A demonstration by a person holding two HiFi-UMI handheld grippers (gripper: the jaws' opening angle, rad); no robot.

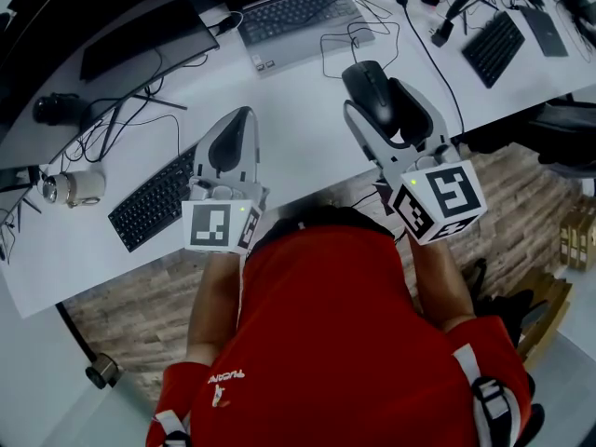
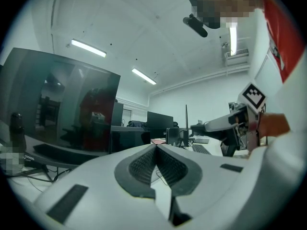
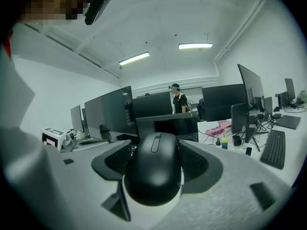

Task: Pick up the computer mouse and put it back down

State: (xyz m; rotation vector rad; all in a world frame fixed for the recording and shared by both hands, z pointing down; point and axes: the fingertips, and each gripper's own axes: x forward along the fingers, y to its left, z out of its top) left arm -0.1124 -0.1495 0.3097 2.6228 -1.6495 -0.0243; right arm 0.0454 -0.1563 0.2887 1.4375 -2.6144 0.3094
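My right gripper (image 1: 376, 95) is shut on a black computer mouse (image 1: 366, 82) and holds it in the air above the white desk (image 1: 298, 161), near its front edge. In the right gripper view the mouse (image 3: 153, 174) fills the gap between the two ribbed pads, scroll wheel pointing away from the camera, and the right gripper (image 3: 154, 153) grips it by its sides. My left gripper (image 1: 240, 124) hovers to the left over the desk, jaws shut and empty. The left gripper (image 2: 156, 150) shows its pads meeting with nothing between them.
A black keyboard (image 1: 154, 201) lies left of the left gripper, with a white cup (image 1: 74, 186) beyond it. A laptop (image 1: 296, 15), a dark monitor (image 1: 140, 28) and loose cables (image 1: 358, 33) sit at the back. Another keyboard (image 1: 494, 48) lies far right.
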